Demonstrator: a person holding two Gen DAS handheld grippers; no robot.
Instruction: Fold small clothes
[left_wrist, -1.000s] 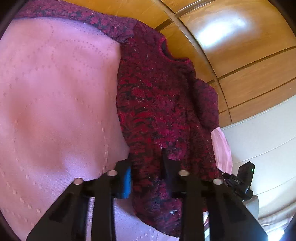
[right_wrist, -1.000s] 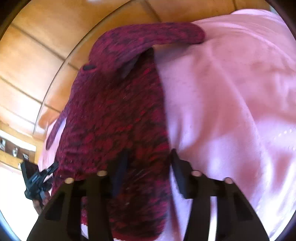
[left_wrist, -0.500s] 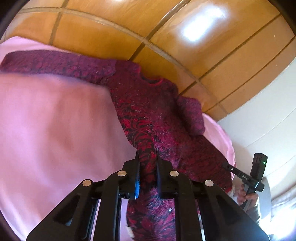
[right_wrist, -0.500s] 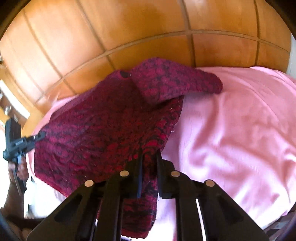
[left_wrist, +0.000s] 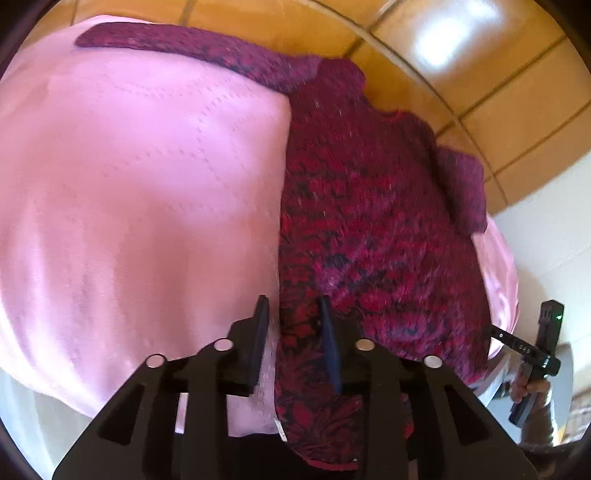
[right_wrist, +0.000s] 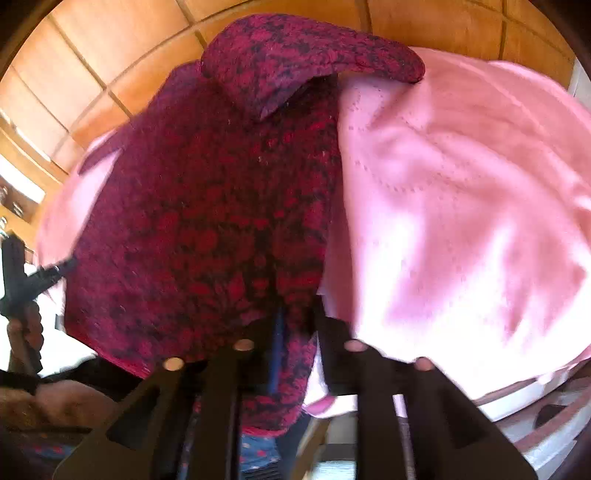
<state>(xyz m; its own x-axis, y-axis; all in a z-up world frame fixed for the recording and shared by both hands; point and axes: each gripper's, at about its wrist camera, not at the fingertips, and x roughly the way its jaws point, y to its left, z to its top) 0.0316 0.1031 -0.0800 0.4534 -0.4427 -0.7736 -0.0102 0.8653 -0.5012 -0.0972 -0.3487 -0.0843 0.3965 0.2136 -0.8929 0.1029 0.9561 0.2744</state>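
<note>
A: What is the biggest thing there?

B: The wooden headboard (left_wrist: 498, 122), made of glossy orange-brown panels with dark grooves. Below it is the bed, covered with a pink blanket (left_wrist: 129, 192). The blanket is soft and smooth, with lines of small stitched dots.

A: And where is the sweater?

B: The sweater (left_wrist: 369, 229) lies flat on the blanket. It is a fuzzy knit, dark red with black flecks. One sleeve (left_wrist: 192, 48) stretches long along the top of the blanket, and the other sleeve (right_wrist: 306, 55) is folded over the body like a rounded flap.

A: How are the tools?

B: The left hand-held gripper (left_wrist: 293, 332) has its black fingers a little apart, with the hem edge between them; I cannot tell if they press it. The right hand-held gripper (right_wrist: 295, 332) has the other hem corner between its fingers, which stand close together and seem to pinch the knit.
</note>
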